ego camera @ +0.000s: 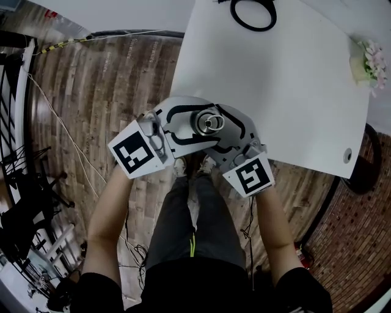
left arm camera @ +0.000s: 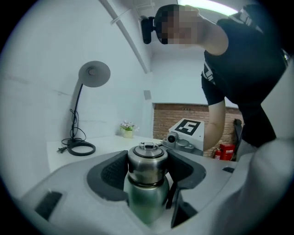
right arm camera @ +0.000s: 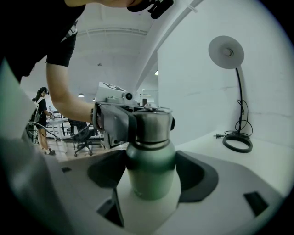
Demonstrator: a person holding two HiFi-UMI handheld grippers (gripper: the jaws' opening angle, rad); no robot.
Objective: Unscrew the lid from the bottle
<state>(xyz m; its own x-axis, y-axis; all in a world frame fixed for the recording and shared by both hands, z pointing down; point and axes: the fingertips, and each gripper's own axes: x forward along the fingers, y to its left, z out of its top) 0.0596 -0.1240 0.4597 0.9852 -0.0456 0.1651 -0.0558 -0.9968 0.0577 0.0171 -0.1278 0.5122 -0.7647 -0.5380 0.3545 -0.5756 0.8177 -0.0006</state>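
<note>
White table (ego camera: 293,79): near edge runs right under both grippers; lamp base (ego camera: 253,13) and flower pot (ego camera: 368,62) stand well apart at its far sides. Wood floor (ego camera: 122,85) open to the left. Right gripper (right arm camera: 151,160): jaws clamped on the green bottle (right arm camera: 151,172), upright, held in the air at the table edge. Left gripper (left arm camera: 149,160), coming from the opposite side: pads closed against the steel lid (left arm camera: 147,161), which sits on the bottle
</note>
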